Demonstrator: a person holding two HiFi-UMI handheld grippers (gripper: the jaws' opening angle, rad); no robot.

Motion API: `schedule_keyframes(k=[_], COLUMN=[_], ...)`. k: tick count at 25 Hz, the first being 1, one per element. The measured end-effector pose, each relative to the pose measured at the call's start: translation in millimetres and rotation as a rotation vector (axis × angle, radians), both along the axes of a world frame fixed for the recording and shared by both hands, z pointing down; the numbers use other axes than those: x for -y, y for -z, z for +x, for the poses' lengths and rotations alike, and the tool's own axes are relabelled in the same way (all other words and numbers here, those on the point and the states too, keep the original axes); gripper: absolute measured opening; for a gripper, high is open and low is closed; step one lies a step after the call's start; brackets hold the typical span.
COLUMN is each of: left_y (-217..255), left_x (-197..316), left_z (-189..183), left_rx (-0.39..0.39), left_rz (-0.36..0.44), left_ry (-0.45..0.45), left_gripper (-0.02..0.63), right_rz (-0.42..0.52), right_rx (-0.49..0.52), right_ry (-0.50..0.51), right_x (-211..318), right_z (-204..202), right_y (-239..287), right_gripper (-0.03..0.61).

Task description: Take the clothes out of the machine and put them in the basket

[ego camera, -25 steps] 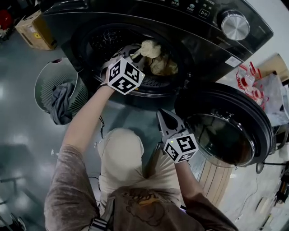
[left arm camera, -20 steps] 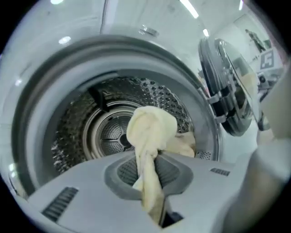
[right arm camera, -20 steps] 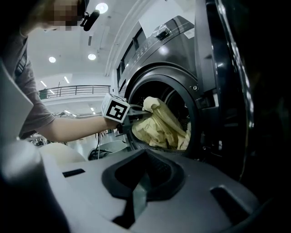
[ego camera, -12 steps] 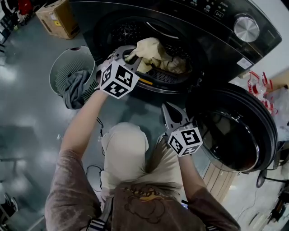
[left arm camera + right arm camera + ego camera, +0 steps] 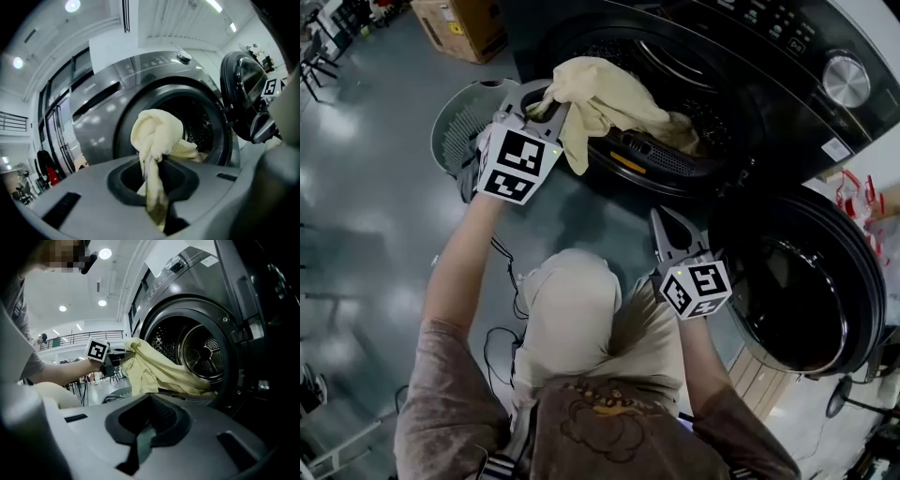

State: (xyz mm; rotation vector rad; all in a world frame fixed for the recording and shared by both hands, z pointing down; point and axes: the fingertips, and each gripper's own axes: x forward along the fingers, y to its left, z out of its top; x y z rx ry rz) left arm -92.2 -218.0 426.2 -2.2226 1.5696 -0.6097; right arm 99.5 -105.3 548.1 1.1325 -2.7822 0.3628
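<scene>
Nothing legible anywhere. Print on the control panel (image 5: pixel 787 37), beyond the right gripper (image 5: pixel 662 216): too small to read. Pale sticker (image 5: pixel 836 148) beside the knob (image 5: pixel 847 80): blurred. The yellow label (image 5: pixel 450 28) on the cardboard box (image 5: pixel 473 19), past the left gripper (image 5: pixel 538 97): unreadable. Both gripper cubes carry only black-and-white square markers (image 5: pixel 514 166), no characters.

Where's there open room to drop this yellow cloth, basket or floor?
The basket shows bare ribbed wall on its left side; its near side sits behind the left tool. Bare floor lies left of the basket. The drum mouth is crowded by the yellow cloth.
</scene>
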Motion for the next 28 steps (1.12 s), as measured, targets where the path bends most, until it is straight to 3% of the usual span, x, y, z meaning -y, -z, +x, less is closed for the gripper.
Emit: schedule_keyframes(k=[4, 12, 20, 25, 28], left_y=[32.5, 74.8, 122.7, 173.3, 198.7], left_x=[-19.9, -56.1, -93.9, -109.0, -103.1], left_z=[-37.6, -78.4, -138.6, -163.6, -165.5], left_rx=[-0.013, 0.031, 0.009, -0.040, -0.059], left_rz=[0.048, 0.119, 0.195, 0.255, 0.234], left_ry=[0.087, 0.212, 0.367, 0.385, 0.370], left_gripper=[0.058, 0.058, 0.058, 0.058, 0.058], right_rz=[0.004, 0.014, 0.008, -0.020, -0.059], right_rx=[0.012, 0.036, 0.052, 0.027, 0.005], right_ry=[0.045, 0.164, 0.263, 0.317, 0.338], right_x=[-2.3, -11.5, -17.1, -18.6, -14.8], right_z=[-17.6, -59.4, -102.6, -136.7, -152.6], right_y=[4.3, 10.5, 16.8, 31.0, 55.0], right_gripper=[-0.003, -0.003, -0.003, -0.003, -0.003])
